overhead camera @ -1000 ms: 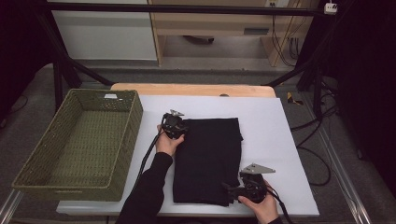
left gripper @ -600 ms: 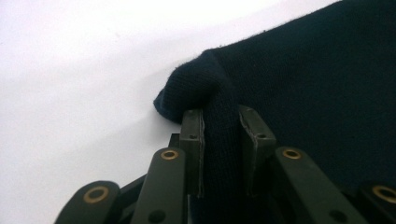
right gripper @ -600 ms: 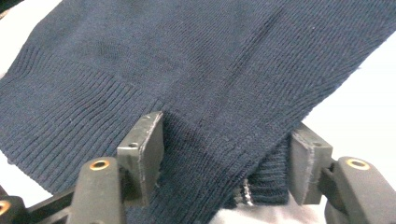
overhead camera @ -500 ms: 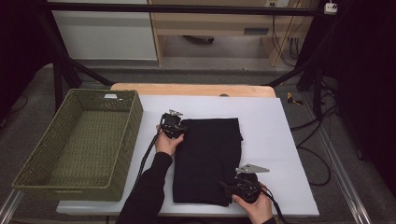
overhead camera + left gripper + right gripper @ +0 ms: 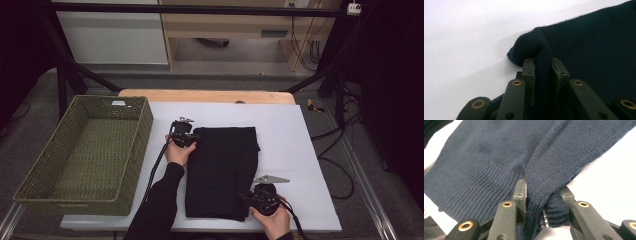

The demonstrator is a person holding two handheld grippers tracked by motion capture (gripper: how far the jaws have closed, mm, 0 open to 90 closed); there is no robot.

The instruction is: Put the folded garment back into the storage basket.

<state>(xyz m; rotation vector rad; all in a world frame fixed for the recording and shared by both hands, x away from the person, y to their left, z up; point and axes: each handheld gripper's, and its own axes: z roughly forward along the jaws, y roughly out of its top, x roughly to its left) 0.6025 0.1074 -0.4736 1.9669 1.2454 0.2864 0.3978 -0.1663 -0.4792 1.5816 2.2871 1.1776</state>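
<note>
Your dark knitted sweater (image 5: 222, 172) lay folded flat on the white bench (image 5: 295, 150), a long dark rectangle running from about the middle of the bench down to its near edge. It sat closer to the right edge than to the left, with bare white surface on both sides.

Your left tongs (image 5: 192, 140) were at the far left corner of the sweater. In the left gripper view the left tongs (image 5: 543, 68) were pinching a raised ridge of the knit between the two pads, and the corner of the fabric bulged out just past the jaw tips. Your left hand (image 5: 177, 152) rested on the bench just beside the sweater's left edge.

Your right tongs (image 5: 245, 196) were at the near right corner of the sweater, close to the near edge of the bench. Their jaws had just been closing, and in the right gripper view the right tongs (image 5: 544, 190) had a thick fold of the ribbed hem between the pads, which pressed on it from both sides. Your right hand (image 5: 272, 220) came in from the near edge, with the grey plate on top of the tongs pointing toward the right edge.

A green woven basket (image 5: 137, 135) stood at the left edge of the bench, well apart from the sweater.
</note>
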